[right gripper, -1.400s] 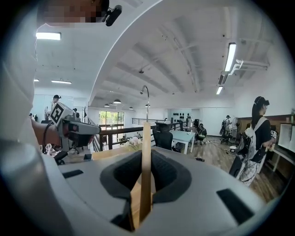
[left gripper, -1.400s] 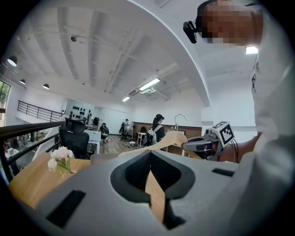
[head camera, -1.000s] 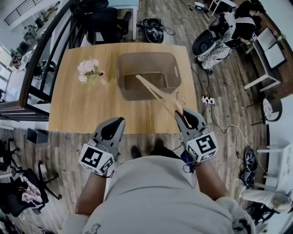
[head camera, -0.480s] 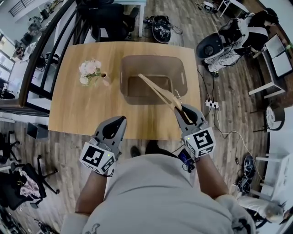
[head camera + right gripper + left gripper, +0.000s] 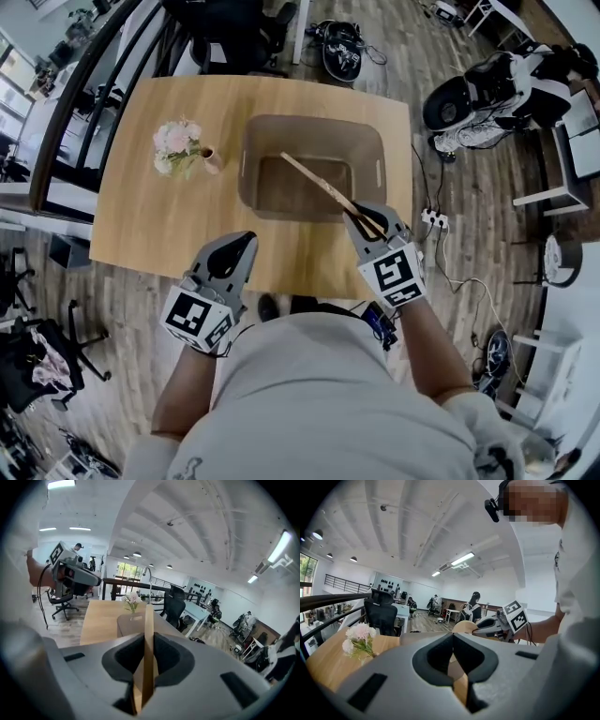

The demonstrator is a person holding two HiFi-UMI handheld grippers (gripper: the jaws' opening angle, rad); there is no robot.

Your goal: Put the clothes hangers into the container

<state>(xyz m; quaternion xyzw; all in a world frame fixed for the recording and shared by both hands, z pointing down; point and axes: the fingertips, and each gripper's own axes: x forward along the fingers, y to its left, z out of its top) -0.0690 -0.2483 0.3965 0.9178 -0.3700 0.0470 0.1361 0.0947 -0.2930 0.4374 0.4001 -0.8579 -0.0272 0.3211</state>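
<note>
A wooden clothes hanger (image 5: 323, 187) slants over the grey-brown container (image 5: 258, 141) in the middle of the table, its far end low inside the bin. My right gripper (image 5: 364, 216) is shut on the hanger's near end, at the container's front right corner. In the right gripper view the hanger (image 5: 149, 658) stands edge-on between the pads, pointing at the container (image 5: 129, 623). My left gripper (image 5: 244, 244) hovers at the table's front edge, shut with nothing in it. The left gripper view shows its jaws (image 5: 452, 637) closed together, the table showing below them.
A small vase of pale pink flowers (image 5: 176, 148) stands on the wooden table (image 5: 150, 234) left of the container. Office chairs (image 5: 225, 28) sit beyond the far edge. A power strip and cables (image 5: 433, 220) lie on the floor to the right.
My right gripper has carried the hanger forward and left, from past the table's front right to the container's front corner. The hanger's far end now reaches deeper into the bin. The left gripper stayed put.
</note>
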